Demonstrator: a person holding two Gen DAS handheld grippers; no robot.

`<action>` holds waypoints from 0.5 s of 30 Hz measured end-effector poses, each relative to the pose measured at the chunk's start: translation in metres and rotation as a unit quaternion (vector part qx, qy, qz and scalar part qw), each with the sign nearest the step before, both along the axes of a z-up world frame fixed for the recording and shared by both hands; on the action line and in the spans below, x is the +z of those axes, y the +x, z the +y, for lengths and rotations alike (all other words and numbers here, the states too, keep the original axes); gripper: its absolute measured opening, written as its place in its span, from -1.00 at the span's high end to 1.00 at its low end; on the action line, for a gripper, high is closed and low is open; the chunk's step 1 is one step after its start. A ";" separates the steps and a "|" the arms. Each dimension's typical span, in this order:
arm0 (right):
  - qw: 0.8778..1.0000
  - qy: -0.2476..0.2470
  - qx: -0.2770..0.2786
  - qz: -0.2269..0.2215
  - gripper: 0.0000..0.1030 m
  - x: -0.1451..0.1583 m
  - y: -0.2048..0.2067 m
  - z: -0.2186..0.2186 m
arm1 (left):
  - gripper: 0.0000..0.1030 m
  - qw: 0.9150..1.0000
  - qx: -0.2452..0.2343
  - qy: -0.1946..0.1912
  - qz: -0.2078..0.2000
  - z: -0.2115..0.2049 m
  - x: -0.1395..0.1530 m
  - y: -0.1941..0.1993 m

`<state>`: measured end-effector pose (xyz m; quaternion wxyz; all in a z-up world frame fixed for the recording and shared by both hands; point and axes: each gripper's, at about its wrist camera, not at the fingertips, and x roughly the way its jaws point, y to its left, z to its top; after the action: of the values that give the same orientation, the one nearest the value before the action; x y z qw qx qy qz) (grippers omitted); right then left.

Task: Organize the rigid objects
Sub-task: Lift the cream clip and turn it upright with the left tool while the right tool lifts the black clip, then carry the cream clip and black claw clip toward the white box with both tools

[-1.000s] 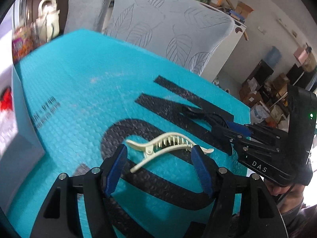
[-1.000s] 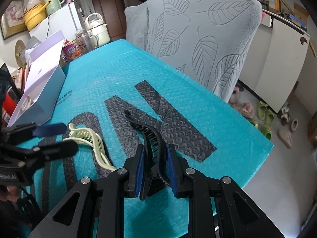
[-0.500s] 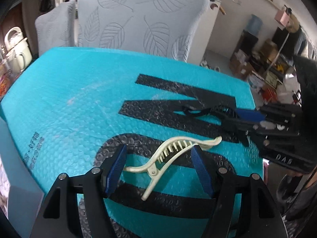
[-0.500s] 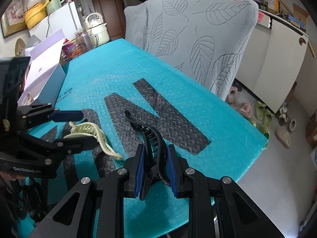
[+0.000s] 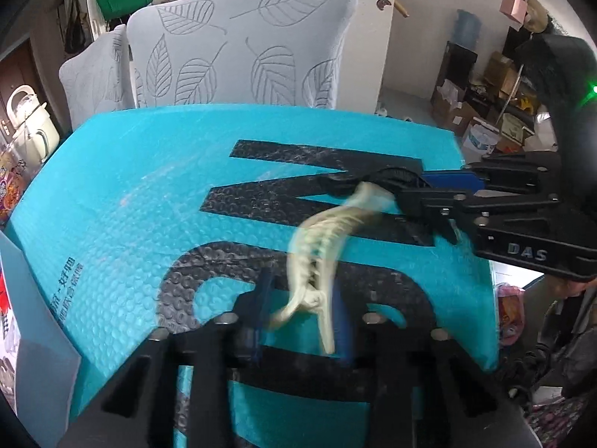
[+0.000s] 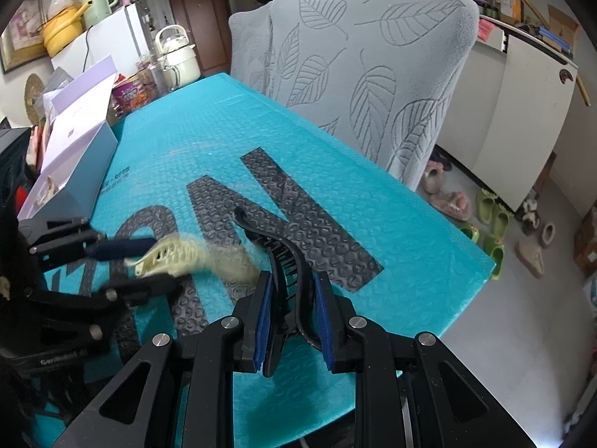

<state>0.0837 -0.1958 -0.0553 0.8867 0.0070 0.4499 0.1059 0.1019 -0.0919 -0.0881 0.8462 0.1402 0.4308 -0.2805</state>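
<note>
A cream toothed hair clip (image 5: 321, 250) lies motion-blurred between the blue pads of my left gripper (image 5: 302, 310), whose jaws have closed in on its handle end; it also shows in the right wrist view (image 6: 179, 257). My right gripper (image 6: 291, 317) is shut on a black hair clip (image 6: 283, 254), whose tip points away over the teal mat (image 6: 209, 138). In the left wrist view the right gripper (image 5: 421, 194) holds the black clip (image 5: 373, 181) just beyond the cream clip's tip.
A lavender-white box (image 6: 71, 160) stands at the mat's left edge. Chairs with grey leaf-pattern covers (image 6: 373, 67) stand behind the table. The mat's right edge (image 6: 485, 261) drops to the floor with slippers. A kettle and snack cups (image 6: 175, 59) sit at the far left.
My left gripper's jaws have narrowed from wide open onto the cream clip, which has swung to point away from me and is blurred. The right gripper still holds the black clip.
</note>
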 end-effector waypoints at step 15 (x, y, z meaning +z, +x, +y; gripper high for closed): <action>1.000 -0.014 0.012 0.009 0.57 -0.002 -0.008 0.010 | 0.61 0.993 0.112 0.019 0.023 0.022 0.005 -0.010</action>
<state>0.0756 -0.1859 -0.0575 0.8815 -0.0097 0.4590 0.1102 0.0918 -0.0695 -0.0827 0.8591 0.1004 0.4686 -0.1795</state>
